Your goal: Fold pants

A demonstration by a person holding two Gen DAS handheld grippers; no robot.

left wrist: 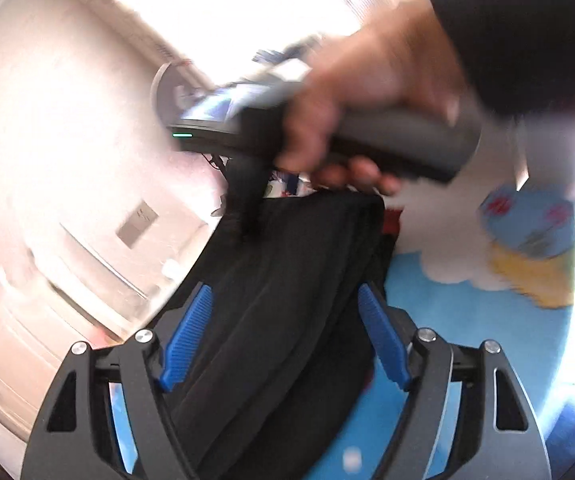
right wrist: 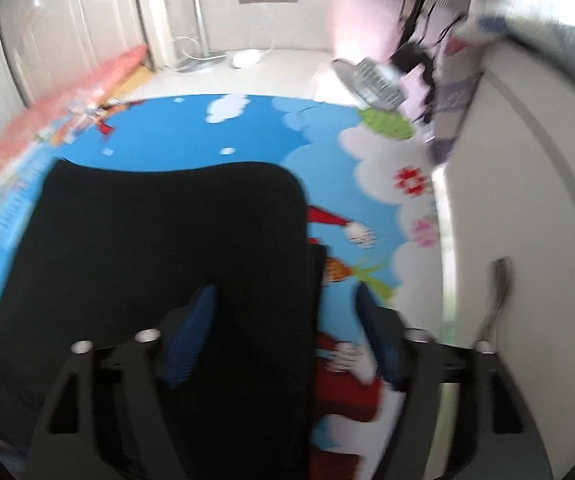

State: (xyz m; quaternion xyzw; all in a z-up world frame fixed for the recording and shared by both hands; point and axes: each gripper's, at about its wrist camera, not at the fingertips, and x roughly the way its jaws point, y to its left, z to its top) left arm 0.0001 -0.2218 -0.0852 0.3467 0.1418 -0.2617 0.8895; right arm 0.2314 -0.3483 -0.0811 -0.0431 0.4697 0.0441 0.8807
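The pants point(left wrist: 287, 280) are black, made of matte fabric with lengthwise folds. In the left wrist view they hang as a gathered bundle above the mat. In the right wrist view point(right wrist: 175, 248) they spread wide and dark, with a smooth curved far edge.

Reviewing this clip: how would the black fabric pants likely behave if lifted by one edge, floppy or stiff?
Probably floppy: in the left wrist view the black fabric pants sag in soft folds between the left gripper's open blue pads. Likely light, since they drape without pulling taut. In the right wrist view they lie flat on the blue cartoon play mat, so a push would probably bunch them.
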